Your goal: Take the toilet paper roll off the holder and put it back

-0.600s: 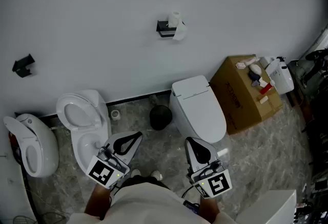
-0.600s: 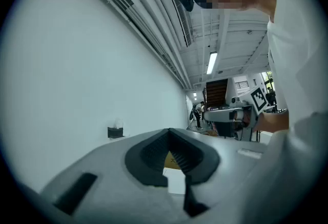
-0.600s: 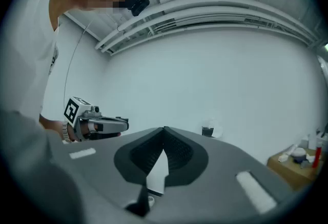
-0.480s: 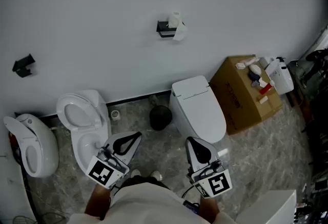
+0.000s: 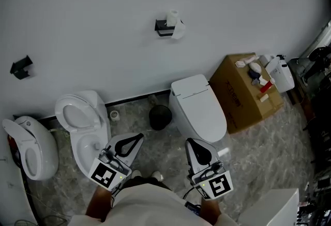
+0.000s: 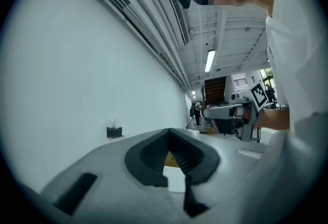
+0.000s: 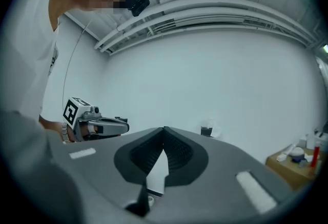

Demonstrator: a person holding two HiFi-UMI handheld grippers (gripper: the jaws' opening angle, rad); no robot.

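Standoff: roll (image 5: 171,17) on holder (image 5: 163,27), tongs clenched on nothing

Sits upright on the black holder, upper centre of head view, against white wall, w/ loose tail hanging at its right. Matches what task's end wants. Fits equally a lift-off yet to come or a put-back already done, so can't say which & bidding no move. For any grip on it, by judgement: squeeze lightly across the body, never the tail; prob. soft, crushes easily. Worth minding the hanging tail too, as likely to snag or tear.

Holding left tongs (image 5: 138,139) at lower left-centre and right tongs (image 5: 191,143) at lower right-centre of head view, close to torso, side by side, noses pointing up-frame toward wall. Hovering over floor betw. open toilet (image 5: 77,116) and lidded toilet (image 5: 199,108), well apart from holder. Seen in own views: tips pressed together on both, nothing betw. them, only wall & small far-off holder beyond.
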